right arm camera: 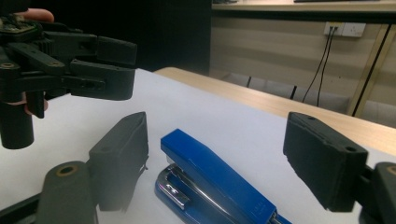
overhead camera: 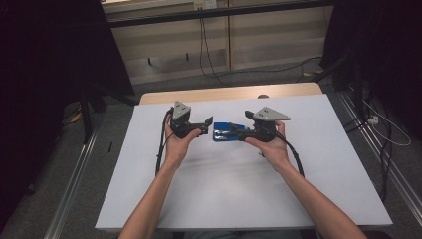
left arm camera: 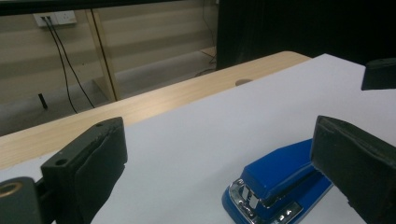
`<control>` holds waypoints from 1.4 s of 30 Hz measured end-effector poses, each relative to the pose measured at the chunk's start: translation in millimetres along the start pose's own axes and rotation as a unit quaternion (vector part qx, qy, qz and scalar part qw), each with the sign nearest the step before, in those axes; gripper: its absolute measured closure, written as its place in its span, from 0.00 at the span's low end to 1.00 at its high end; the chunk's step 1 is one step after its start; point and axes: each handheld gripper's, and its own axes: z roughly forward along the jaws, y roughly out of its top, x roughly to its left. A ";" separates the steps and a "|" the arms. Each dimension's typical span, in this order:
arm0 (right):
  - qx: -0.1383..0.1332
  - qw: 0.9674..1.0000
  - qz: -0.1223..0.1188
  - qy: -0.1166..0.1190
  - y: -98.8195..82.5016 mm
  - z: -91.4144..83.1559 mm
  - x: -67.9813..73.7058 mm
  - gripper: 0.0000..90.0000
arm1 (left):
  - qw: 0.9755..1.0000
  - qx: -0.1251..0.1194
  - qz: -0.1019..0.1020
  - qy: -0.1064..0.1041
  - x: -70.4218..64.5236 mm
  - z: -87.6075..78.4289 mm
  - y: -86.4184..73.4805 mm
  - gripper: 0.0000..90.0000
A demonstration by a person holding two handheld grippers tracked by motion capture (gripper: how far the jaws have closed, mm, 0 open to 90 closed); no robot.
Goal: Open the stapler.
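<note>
Forearms enter from the near edge of the white surface [overhead camera: 234, 199]; each hand carries a gripper at mid-table.

Left gripper [overhead camera: 205, 125]: held in the person's left hand [overhead camera: 176, 144], pointing right toward the blue stapler [overhead camera: 226, 132]. In the left gripper view, its fingers [left arm camera: 88, 172] stand wide apart, nothing between them; the stapler [left arm camera: 275, 182] lies just ahead, its metal nose toward the camera and its rear end behind the right-hand finger.

Right gripper [overhead camera: 239, 130]: held in the person's right hand [overhead camera: 271, 147], pointing left, its tip over the stapler's right end as seen from above. In the right gripper view, its fingers [right arm camera: 121, 158] are spread wide with the stapler [right arm camera: 215, 182] lying on the surface between them; contact cannot be confirmed. The left gripper [right arm camera: 112, 70] shows beyond, raised above the surface.

Stapler: flat on the white surface at centre, between the two grippers, long axis running left to right.

Farther: a strip of bare wooden tabletop [overhead camera: 224, 93] past the white sheet, then grey floor [overhead camera: 259, 74] with black cables [overhead camera: 204, 45], a pale wall panel and a socket [right arm camera: 348, 29].
</note>
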 end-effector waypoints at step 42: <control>0.042 0.998 -0.010 0.040 -12.2 18.9 7.2 1.00 | 0.999 0.040 0.005 0.001 1.8 -0.6 -11.0 0.11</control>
